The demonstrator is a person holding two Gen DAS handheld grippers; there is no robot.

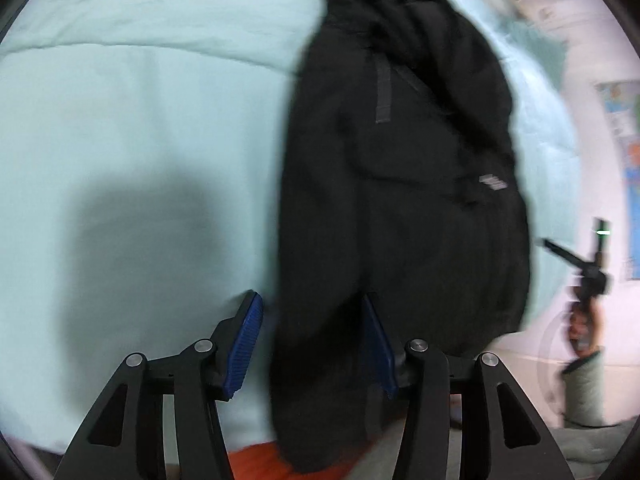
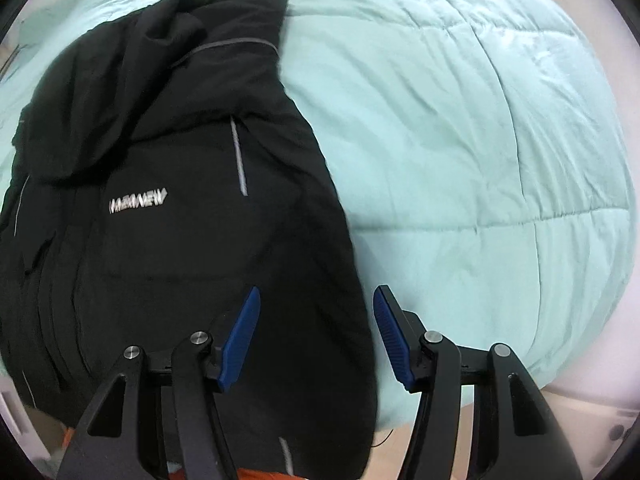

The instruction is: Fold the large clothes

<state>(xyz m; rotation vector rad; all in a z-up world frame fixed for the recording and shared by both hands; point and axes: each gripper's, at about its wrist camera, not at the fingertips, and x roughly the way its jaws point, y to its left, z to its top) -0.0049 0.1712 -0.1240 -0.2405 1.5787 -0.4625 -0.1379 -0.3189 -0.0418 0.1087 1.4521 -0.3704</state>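
Note:
A black jacket point(image 1: 420, 200) with a small white logo and grey reflective stripes lies folded lengthwise on a mint-green quilt point(image 1: 120, 120). My left gripper point(image 1: 312, 320) points down over its near end. The jacket's left edge runs between the blue pads, a gap shows beside the left pad point(image 1: 246, 344), and the fabric partly covers the right pad. In the right wrist view the jacket point(image 2: 160, 260) fills the left half. My right gripper point(image 2: 316, 316) hovers open over its right edge, with the quilt point(image 2: 460, 140) showing beside the right pad point(image 2: 390, 340).
The quilt's near edge drops off just below both grippers, with something orange point(image 1: 256, 456) under it. A blurred black stand-like object point(image 1: 592, 268) is by the white wall at the right. Pale floor point(image 2: 400, 436) shows beside the bed.

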